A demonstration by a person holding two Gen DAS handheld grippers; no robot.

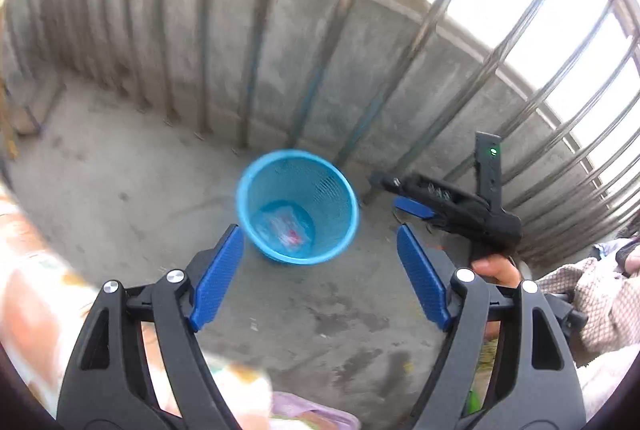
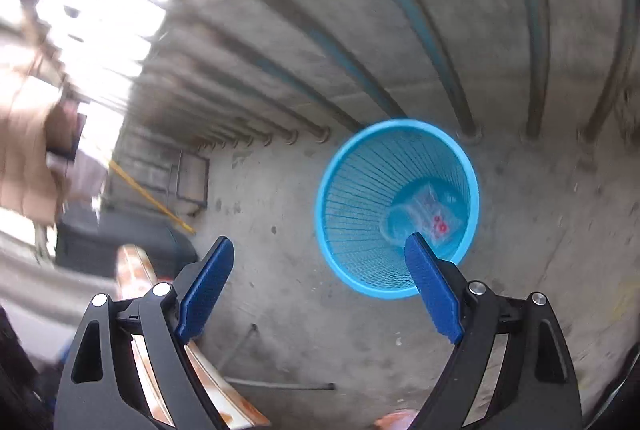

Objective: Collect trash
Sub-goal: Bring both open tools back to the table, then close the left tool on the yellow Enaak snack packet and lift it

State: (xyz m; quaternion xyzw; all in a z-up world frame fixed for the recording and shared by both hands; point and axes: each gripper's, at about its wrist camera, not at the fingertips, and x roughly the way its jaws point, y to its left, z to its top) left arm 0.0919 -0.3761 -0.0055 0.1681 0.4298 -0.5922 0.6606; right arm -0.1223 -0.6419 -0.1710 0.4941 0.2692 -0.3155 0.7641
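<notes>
No brand or writing can be read anywhere; the only marking is a few red spots on the clear plastic wrapper (image 2: 430, 216) lying at the bottom of the blue mesh bin (image 2: 352, 198). In the right wrist view the bin stands on the concrete floor (image 2: 280, 310) right of centre, beyond the right gripper (image 2: 320, 250), whose jaws are spread wide and empty. In the left wrist view the bin sits centre frame, just beyond the left gripper (image 1: 320, 242), likewise released.

The clear wrapper (image 2: 430, 218) in the blue basket (image 2: 348, 190) is too blurred to identify; the right claw's finger (image 2: 434, 290) covers the basket's near rim.
</notes>
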